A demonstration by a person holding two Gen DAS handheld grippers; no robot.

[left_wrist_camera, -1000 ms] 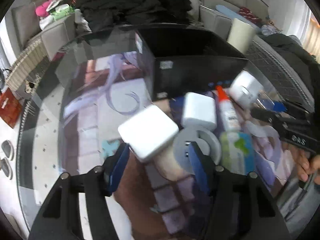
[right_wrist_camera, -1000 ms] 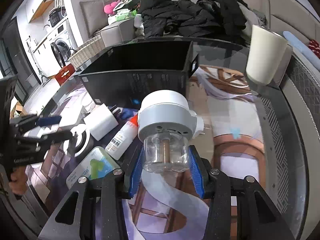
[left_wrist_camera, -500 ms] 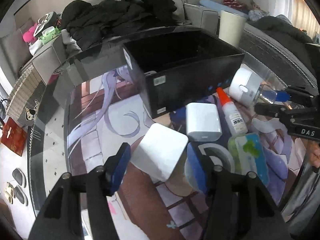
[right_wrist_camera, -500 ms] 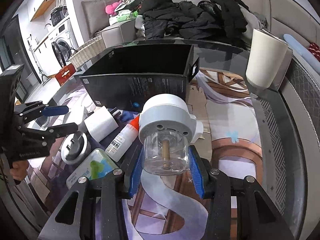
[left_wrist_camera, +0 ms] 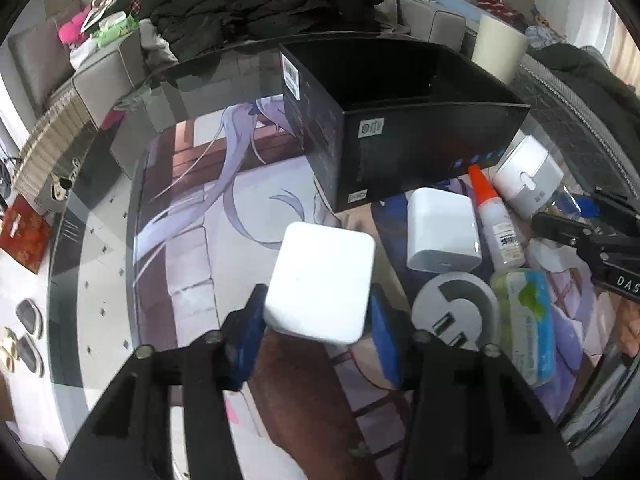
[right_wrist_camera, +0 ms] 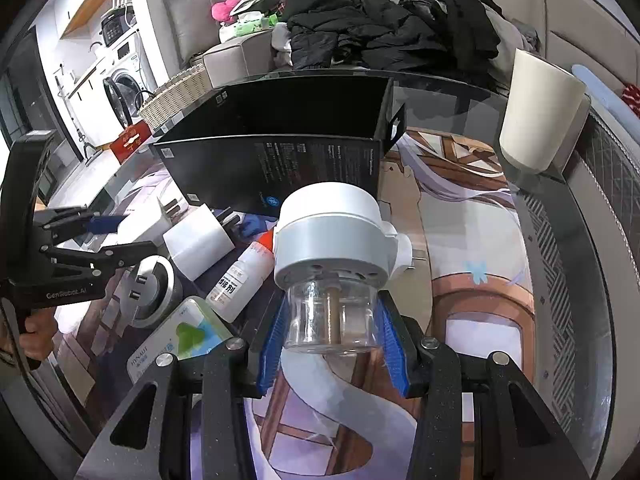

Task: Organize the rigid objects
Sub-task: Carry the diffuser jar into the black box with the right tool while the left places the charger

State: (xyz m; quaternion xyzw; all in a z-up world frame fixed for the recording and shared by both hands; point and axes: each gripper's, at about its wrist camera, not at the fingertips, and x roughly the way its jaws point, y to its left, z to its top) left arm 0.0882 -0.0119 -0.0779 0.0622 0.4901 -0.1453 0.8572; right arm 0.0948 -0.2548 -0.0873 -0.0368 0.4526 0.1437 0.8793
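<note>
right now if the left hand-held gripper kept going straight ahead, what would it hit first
Probably the black box. The left hand-held gripper, shut on a white charger block, points toward the box's near corner. Only bare printed mat seems to lie between, though fisheye depth is uncertain.

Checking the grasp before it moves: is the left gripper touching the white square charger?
Touching. In the left wrist view the left gripper has both blue pads against the sides of the white square charger, which sits lifted between them.
</note>
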